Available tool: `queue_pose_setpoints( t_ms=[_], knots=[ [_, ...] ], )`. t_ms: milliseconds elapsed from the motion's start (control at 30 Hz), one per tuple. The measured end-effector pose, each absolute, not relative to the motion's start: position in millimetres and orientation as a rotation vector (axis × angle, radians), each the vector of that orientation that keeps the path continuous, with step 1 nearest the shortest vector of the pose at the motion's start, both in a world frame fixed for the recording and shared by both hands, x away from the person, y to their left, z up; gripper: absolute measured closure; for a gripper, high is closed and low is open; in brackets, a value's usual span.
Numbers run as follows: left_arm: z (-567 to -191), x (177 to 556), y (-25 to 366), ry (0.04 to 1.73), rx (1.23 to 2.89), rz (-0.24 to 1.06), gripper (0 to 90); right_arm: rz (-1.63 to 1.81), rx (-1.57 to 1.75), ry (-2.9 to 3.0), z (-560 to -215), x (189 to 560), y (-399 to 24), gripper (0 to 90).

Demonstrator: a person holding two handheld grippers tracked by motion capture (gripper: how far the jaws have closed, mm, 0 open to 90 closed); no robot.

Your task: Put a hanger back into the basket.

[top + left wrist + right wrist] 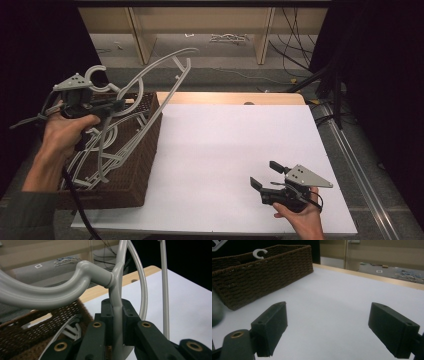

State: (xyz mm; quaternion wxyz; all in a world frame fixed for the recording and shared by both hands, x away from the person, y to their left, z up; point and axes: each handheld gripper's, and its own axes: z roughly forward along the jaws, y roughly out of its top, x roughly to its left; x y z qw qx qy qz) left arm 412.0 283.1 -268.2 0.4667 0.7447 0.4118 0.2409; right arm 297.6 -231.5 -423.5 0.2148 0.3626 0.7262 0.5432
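A grey plastic hanger is lifted above the brown wicker basket at the table's left. My left gripper is shut on its neck, just below the hook. In the left gripper view the pads clamp the grey hanger stem. More grey hangers lie inside the basket. My right gripper stands open low over the white table at the front right, nothing between its fingers.
The white table surface spreads between the basket and my right hand. In the right gripper view the basket stands at the far left. Wooden shelving legs and cables lie on the floor beyond the table.
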Motion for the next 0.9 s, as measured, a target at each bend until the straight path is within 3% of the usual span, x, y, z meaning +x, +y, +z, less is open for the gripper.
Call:
queue_pose_setpoints(
  t_ms=[900],
  knots=[
    [-326, 418, 351, 1.165, 1.843, 0.697, 82.2, 1.514, 1.008, 2.02, -425, 298, -230, 16.5]
  ],
)
